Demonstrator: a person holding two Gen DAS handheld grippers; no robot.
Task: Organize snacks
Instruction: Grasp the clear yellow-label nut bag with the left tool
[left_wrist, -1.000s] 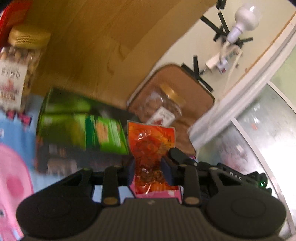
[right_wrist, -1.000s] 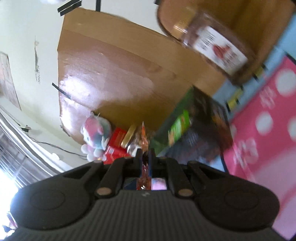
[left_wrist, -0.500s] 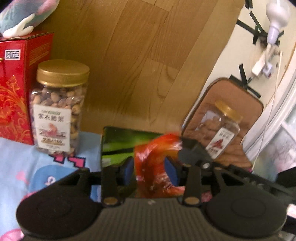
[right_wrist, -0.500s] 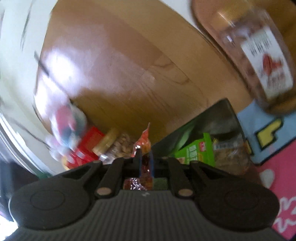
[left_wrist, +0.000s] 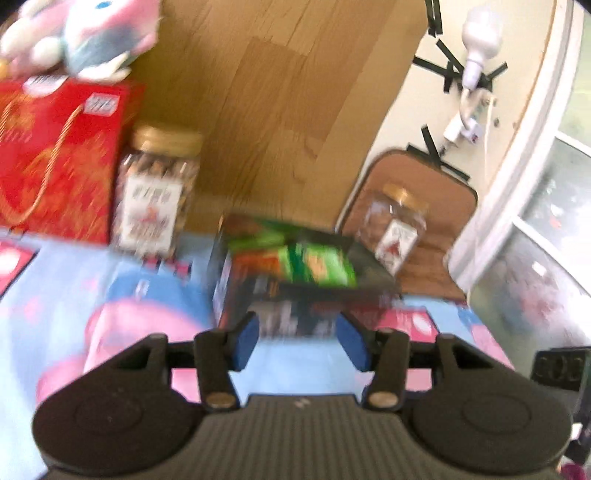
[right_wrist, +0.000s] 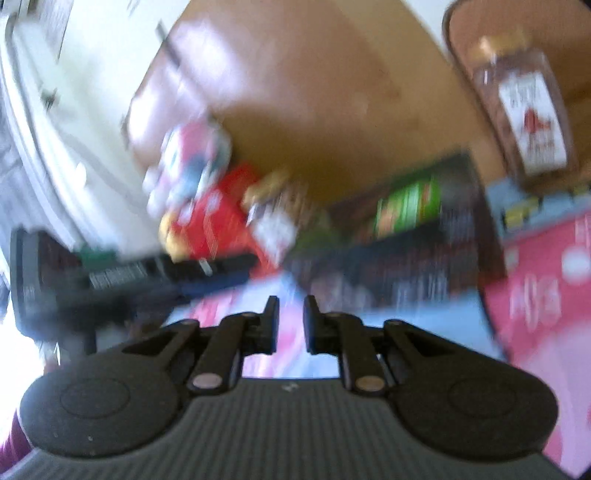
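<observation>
A dark open box (left_wrist: 295, 291) holding green and orange snack packets (left_wrist: 314, 262) stands on the pink and blue mat, just beyond my left gripper (left_wrist: 297, 341), which is open and empty. The box also shows in the right wrist view (right_wrist: 406, 236), blurred, with green packets (right_wrist: 406, 206) inside. My right gripper (right_wrist: 290, 325) is open a little and empty, short of the box. The other gripper (right_wrist: 110, 277) lies at the left in that view.
A nut jar with a gold lid (left_wrist: 155, 199) and a red gift box (left_wrist: 51, 158) with a plush toy (left_wrist: 85, 33) on it stand back left. A second jar (left_wrist: 395, 229) stands back right by a brown board (left_wrist: 436, 184). A wood panel (left_wrist: 277, 110) rises behind.
Both grippers held the orange snack packet between them; now both have let go and are empty. The packet lies in the box and both grippers have pulled back. Both views are motion-blurred.
</observation>
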